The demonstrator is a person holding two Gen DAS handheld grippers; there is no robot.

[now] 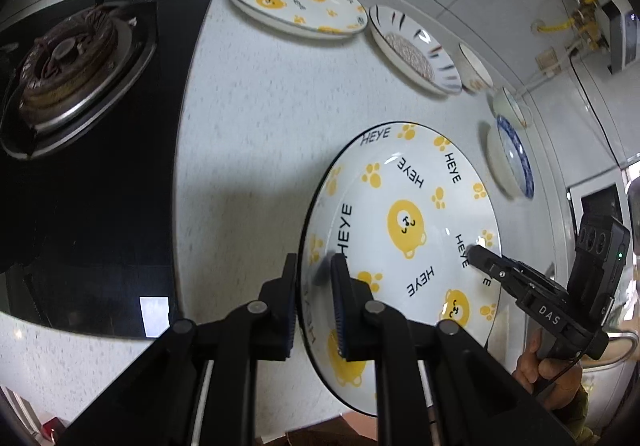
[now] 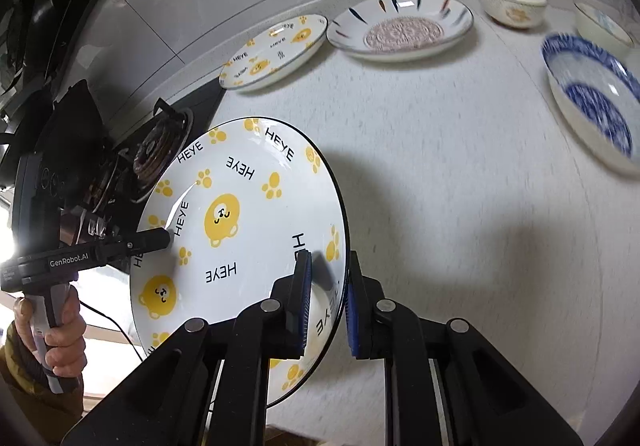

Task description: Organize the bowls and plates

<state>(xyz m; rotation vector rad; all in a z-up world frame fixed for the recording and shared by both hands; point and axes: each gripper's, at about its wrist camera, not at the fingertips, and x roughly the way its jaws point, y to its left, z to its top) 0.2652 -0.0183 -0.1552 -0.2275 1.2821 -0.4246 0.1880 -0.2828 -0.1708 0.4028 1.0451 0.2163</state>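
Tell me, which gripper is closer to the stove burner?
Left. The left gripper clamps the bear plate on its stove burner side; the right gripper clamps the opposite rim.

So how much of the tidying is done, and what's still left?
Nothing looks stacked yet. In hand: the left gripper and right gripper each pinch an edge of a bear-print HEYE plate, held above the counter. Still spread out singly: the matching bear-print plate, the striped plate, the blue-patterned bowl and two small pale bowls.
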